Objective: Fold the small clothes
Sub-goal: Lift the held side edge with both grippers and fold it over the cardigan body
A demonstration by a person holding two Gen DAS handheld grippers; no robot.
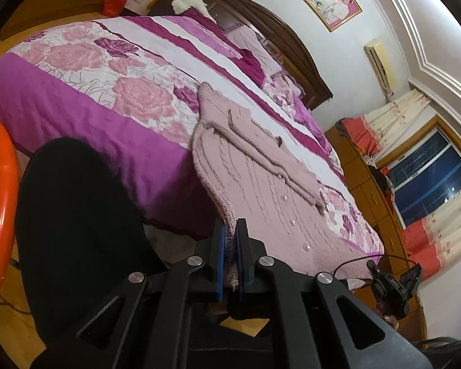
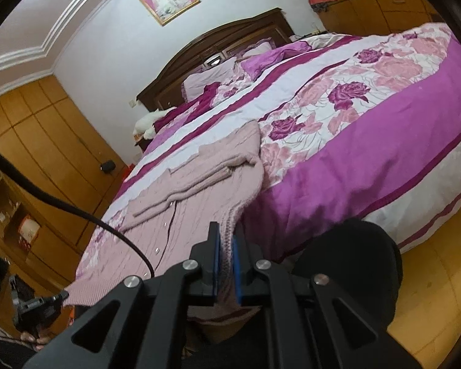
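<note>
A pale pink knitted cardigan (image 1: 261, 178) with pearl buttons lies on the near edge of the bed, both sleeves folded across its front. It also shows in the right wrist view (image 2: 181, 203). My left gripper (image 1: 230, 233) is shut on one corner of the cardigan's hem at the bed's edge. My right gripper (image 2: 226, 240) is shut on the other hem corner. In the left wrist view the right gripper (image 1: 393, 286) shows at the far hem corner. In the right wrist view the left gripper (image 2: 37, 307) shows at the lower left.
The bed (image 1: 76, 98) has a purple and pink rose quilt and a dark wooden headboard (image 2: 218, 46). An orange plastic stool (image 1: 0, 209) stands at the left. My dark-clad knee (image 1: 76, 230) is below the bed edge. Wooden cabinets (image 2: 46, 141) line the wall.
</note>
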